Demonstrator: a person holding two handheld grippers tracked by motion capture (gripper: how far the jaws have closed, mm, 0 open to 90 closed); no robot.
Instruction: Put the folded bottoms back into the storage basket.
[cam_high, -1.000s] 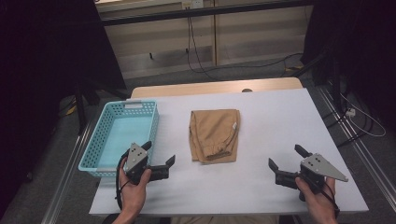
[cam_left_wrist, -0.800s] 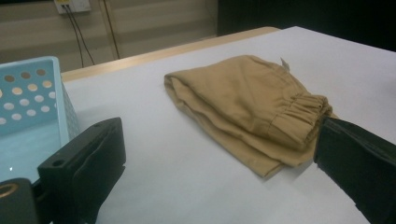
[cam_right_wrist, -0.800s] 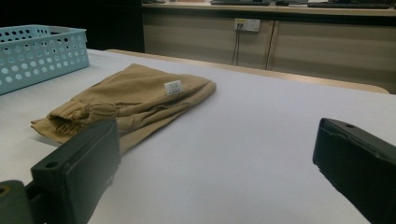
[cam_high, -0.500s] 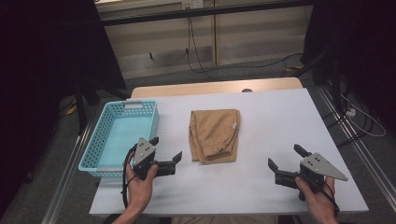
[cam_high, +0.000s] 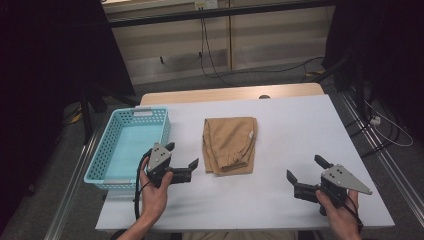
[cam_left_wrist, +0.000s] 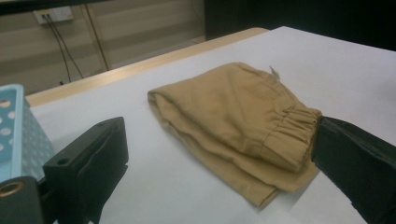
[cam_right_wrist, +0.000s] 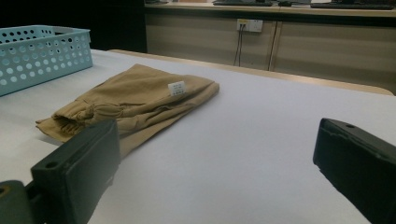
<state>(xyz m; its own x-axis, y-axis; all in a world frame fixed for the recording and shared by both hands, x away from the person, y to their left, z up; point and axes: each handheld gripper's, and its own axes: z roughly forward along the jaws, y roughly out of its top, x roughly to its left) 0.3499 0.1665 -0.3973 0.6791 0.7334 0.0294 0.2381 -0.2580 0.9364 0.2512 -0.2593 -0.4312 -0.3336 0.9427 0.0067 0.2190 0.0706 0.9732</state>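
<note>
Tan folded shorts (cam_high: 230, 145) lie just beside open left gripper (cam_high: 182, 157), mid-table.

Bare surface (cam_high: 300, 135) lies open right of the folded trousers (cam_high: 230, 144). On their left, the blue basket (cam_high: 131, 145) narrows the passage.

Tan shorts (cam_high: 230, 145) are soft matt cloth with a gathered waistband. Beside the shorts, the basket (cam_high: 102, 156) is perforated turquoise plastic. The table (cam_high: 300, 130) is smooth matt white, wood-edged. Both tongs look like matt black plastic.
</note>
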